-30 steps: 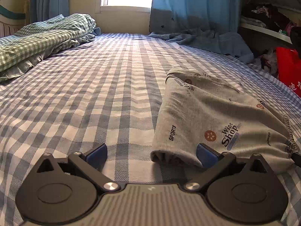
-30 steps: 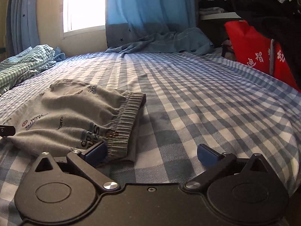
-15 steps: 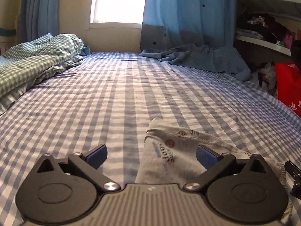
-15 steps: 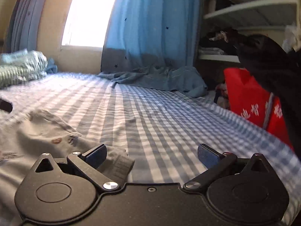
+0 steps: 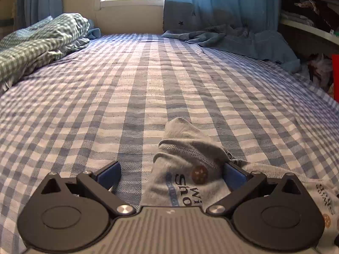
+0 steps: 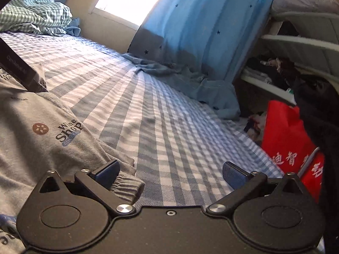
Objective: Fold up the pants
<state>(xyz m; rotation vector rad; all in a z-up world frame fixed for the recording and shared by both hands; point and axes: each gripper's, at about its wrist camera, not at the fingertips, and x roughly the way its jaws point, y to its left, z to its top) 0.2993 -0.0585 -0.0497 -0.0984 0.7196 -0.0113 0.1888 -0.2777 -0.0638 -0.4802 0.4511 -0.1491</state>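
**A:** What's changed since a second ago?

**B:** I've pulled both grippers back toward the near edge of the bed. The pants (image 5: 186, 175) lay out ahead of me then; now a bunched end sits right between the spread fingers of my left gripper (image 5: 171, 173), touching the inner face of the right-hand pad. My right gripper (image 6: 169, 170) has swung so the elastic waistband (image 6: 127, 187) lies just beside its left pad.

**A:** Holding anything?

**B:** No. Both sets of jaws stand wide, nothing pinched. I'd judge the last fold has been laid down and released, so the pants are a compact grey bundle at the near edge of the bed, between my two tools. Whether one more fold is needed, I can't tell from here.

**A:** What's around, nearest first?

**B:** Past the bundle the checked sheet (image 5: 148, 97) runs bare to the far edge. In the right view a dark bar (image 6: 14, 67), I take it part of my other tool, rests over the pants. Off the bed's right edge sits a red bag (image 6: 284, 131). At the far left corner there's a green checked quilt (image 5: 42, 40), at the far right a heap of blue cloth (image 5: 243, 40) under the curtain (image 5: 218, 2).

**A:** Anything in the way?

**B:** Nothing lies close to the pants.
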